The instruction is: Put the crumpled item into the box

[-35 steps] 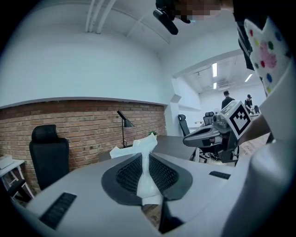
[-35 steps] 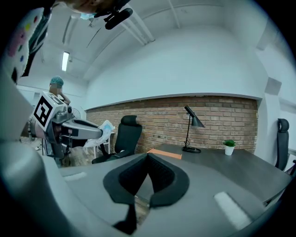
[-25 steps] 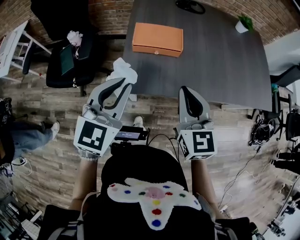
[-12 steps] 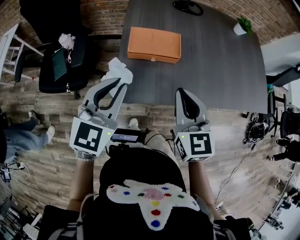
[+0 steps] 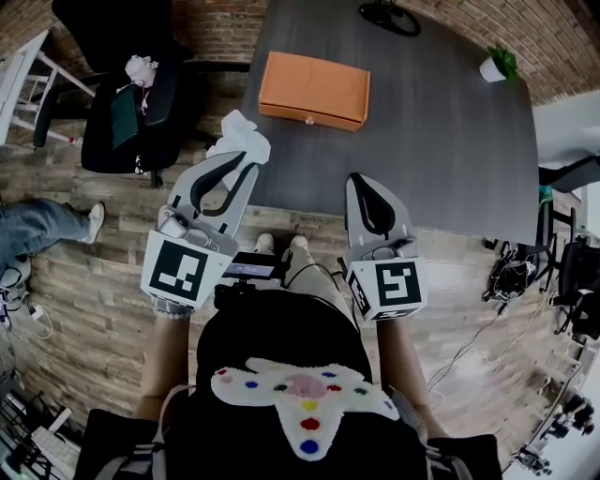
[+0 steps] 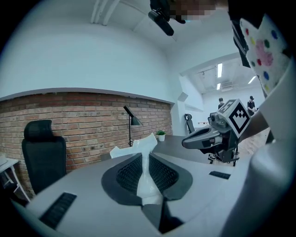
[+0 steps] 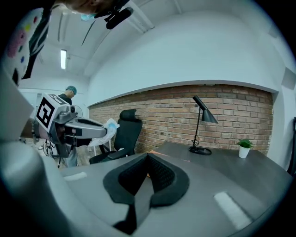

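My left gripper (image 5: 240, 161) is shut on a white crumpled item (image 5: 242, 138), held in the air just off the near left corner of the dark table (image 5: 441, 122). In the left gripper view the crumpled item (image 6: 147, 172) is pinched between the ribbed pads and sticks out past the tips. An orange box (image 5: 315, 89) lies closed on the table beyond it, apart from the item. My right gripper (image 5: 362, 180) hovers at the table's near edge, jaws shut with nothing between them (image 7: 148, 158). It shows in the left gripper view (image 6: 206, 137).
A black office chair (image 5: 131, 112) with a small white thing on it stands left of the table. A potted plant (image 5: 494, 66) and a lamp base (image 5: 384, 13) sit at the table's far side. A person's leg (image 5: 37, 225) is at the left, cables (image 5: 511, 272) at the right.
Both grippers keep their pose, and the left one still holds the crumpled item. The head view has shifted a little. The person's legs at the left have moved up and outward.
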A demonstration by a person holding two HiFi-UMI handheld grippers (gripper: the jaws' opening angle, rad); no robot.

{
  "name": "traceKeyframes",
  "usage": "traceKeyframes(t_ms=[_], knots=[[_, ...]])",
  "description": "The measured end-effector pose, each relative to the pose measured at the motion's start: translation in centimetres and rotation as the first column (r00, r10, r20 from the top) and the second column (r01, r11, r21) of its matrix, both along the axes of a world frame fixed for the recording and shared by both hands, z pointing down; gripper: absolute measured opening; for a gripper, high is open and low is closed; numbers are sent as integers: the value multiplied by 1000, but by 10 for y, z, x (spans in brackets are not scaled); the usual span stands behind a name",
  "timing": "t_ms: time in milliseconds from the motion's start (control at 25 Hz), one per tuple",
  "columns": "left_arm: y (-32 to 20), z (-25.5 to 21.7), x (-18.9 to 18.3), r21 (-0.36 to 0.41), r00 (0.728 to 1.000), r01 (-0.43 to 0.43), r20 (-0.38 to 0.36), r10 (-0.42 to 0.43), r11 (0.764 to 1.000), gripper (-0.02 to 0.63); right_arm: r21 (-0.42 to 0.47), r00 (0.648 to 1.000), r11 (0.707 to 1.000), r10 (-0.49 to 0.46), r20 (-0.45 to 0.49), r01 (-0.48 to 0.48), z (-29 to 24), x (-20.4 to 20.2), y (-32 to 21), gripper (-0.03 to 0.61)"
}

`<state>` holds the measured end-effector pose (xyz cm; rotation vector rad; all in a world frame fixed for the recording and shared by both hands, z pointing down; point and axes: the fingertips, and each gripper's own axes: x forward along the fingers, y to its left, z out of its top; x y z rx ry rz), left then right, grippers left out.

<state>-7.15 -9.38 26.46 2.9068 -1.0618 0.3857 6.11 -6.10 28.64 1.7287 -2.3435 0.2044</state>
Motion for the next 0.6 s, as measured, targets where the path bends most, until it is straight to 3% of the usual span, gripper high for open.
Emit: traceKeyframes(t_ms=[320,520,600], knots=[[-4,5,1,-19,1000,27,6,-26,999,46,-17,1000,1000,-19,17,20,12,0,-10,8],[-14,9,0,-34,999,36,11,-36,999,46,-45,999,999,22,45,-20,22,7,-24,8],[-18,12,0,-36,999,39,14,-39,999,46,-63,998,998,18,52,-15,28,8,-30,74]])
